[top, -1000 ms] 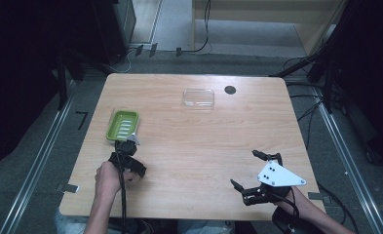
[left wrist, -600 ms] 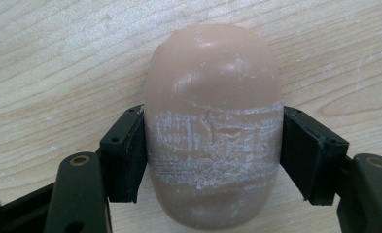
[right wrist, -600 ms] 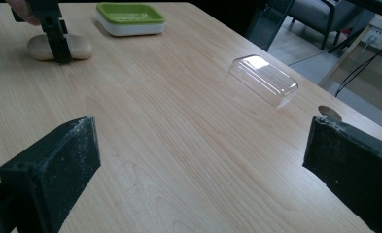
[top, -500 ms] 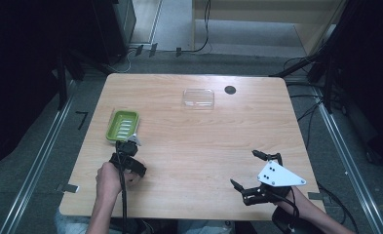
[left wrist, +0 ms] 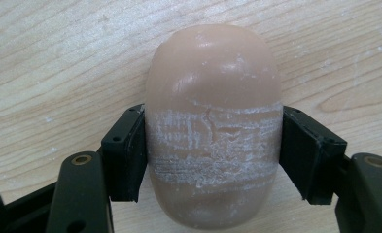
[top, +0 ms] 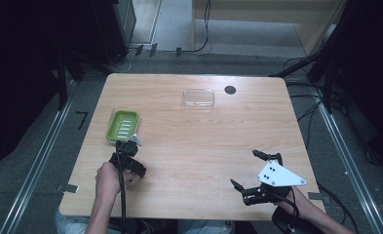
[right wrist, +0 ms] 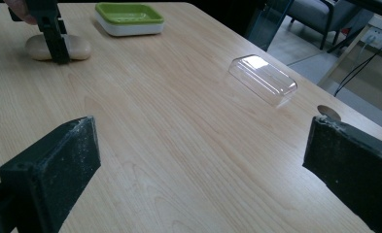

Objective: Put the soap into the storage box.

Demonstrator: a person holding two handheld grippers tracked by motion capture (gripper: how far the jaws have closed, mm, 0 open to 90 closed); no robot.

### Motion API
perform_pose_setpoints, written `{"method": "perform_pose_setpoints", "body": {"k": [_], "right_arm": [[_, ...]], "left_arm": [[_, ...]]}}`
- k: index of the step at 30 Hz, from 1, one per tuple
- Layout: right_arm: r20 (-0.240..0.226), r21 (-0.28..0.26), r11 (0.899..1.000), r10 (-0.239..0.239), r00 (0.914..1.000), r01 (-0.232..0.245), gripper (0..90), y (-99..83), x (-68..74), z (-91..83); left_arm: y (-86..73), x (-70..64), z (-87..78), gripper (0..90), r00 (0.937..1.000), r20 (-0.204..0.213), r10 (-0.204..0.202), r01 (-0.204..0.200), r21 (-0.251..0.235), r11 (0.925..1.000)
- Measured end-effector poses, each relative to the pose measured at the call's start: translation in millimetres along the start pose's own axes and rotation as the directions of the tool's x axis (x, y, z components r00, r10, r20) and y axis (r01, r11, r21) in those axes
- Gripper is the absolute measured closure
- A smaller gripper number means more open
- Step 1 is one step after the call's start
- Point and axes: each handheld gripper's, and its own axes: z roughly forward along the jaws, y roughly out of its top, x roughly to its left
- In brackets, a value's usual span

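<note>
A tan oval soap bar [left wrist: 213, 73] lies on the wooden table, and my left gripper [left wrist: 213, 155] is shut on its middle, one black pad on each long side. In the right gripper view the soap bar [right wrist: 79, 48] rests flat on the wood with the left gripper [right wrist: 57, 48] coming down on it from above. From the high view the left gripper [top: 128, 163] sits near the table's front left, just below a green soap dish [top: 123, 125]. My right gripper [top: 244, 168] stands wide open at the front right, holding nothing.
A clear plastic lid [top: 198, 98] lies near the far edge, with a dark round table hole [top: 230, 89] to its right. The green soap dish [right wrist: 129, 14] has a white base. Bare wood spreads between the two grippers. Dark floor and cables surround the table.
</note>
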Motion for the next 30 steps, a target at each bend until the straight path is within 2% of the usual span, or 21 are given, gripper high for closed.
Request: {"method": "perform_pose_setpoints", "body": {"k": [7,30], "right_arm": [[-0.002,-0.002,1.0,-0.003,1.0,0.003,0.0,0.1,0.1,0.5],[0.002,0.002,1.0,-0.002,1.0,0.002,0.0,-0.5,-0.4,-0.2]], "left_arm": [[-1.0,0.5,-2.1,33.7,0.9997,0.005,0.023,-0.023,0.002,0.9997],[0.2,0.5,-10.6,33.8,0.9986,0.013,0.051,-0.051,0.008,0.9987]]}}
